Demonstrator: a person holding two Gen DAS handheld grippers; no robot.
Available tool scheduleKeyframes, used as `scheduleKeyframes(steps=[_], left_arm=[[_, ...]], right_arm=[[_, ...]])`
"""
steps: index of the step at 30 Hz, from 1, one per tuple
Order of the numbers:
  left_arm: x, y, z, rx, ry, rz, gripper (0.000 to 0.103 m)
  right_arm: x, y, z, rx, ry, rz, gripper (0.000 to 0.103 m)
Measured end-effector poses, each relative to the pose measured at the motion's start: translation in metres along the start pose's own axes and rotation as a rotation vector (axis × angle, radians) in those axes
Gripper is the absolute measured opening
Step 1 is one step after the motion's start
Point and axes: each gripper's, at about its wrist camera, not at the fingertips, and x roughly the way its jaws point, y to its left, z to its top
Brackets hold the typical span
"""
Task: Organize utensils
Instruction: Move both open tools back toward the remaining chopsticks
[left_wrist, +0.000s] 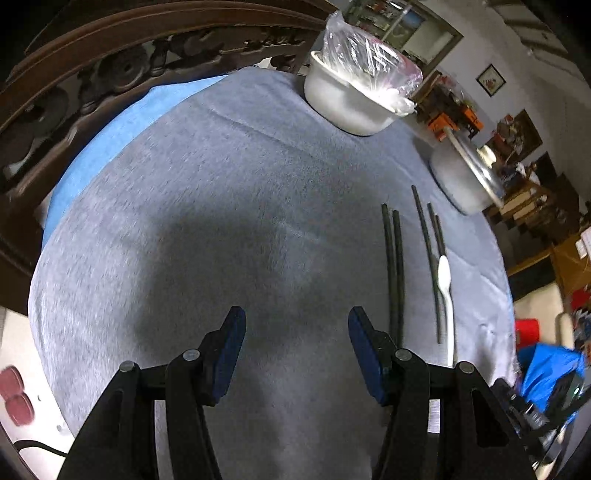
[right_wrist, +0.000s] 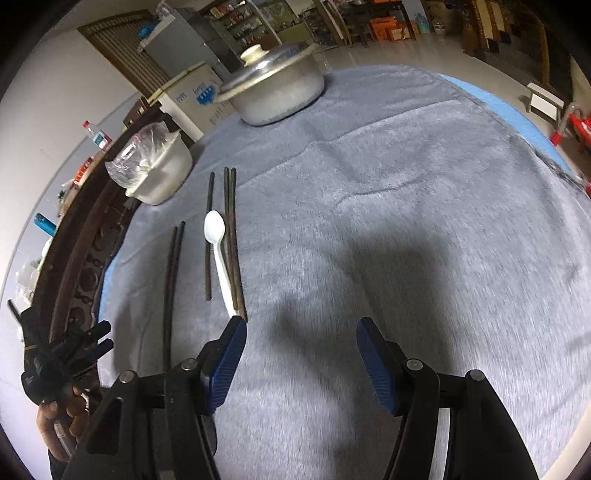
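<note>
Several black chopsticks and a white plastic spoon lie side by side on the grey cloth. In the left wrist view a chopstick pair (left_wrist: 393, 273) lies just right of my left gripper (left_wrist: 297, 321), with the spoon (left_wrist: 444, 280) and more chopsticks (left_wrist: 426, 240) further right. My left gripper is open and holds nothing. In the right wrist view the spoon (right_wrist: 218, 247) lies between a single chopstick (right_wrist: 209, 236) and a chopstick pair (right_wrist: 232, 240), and another pair (right_wrist: 171, 277) lies further left. My right gripper (right_wrist: 301, 326) is open and empty over bare cloth, its left fingertip near the spoon handle's end.
A white bowl lined with a plastic bag (left_wrist: 354, 96) (right_wrist: 162, 173) and a metal pot with a lid (left_wrist: 469, 177) (right_wrist: 273, 88) stand at the far side of the grey cloth (right_wrist: 406, 184). A carved dark wooden rail (left_wrist: 110, 74) borders the table. A hand (right_wrist: 55, 413) shows at lower left.
</note>
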Motion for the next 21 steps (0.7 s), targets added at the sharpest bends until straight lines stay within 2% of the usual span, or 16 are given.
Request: scheduleKeyframes(steps=[6,21], left_arm=[[0.012,-0.003,0.005,0.03,0.016,0.007,0.058],[0.008,0.007,0.001,0.003,0.016,0.004,0.059]], right_arm=[[0.018,0.006,0.021,-0.026,0.034,-0.008,0.066],[0.045,0.024,0.052,-0.077,0.147,-0.037,0.066]])
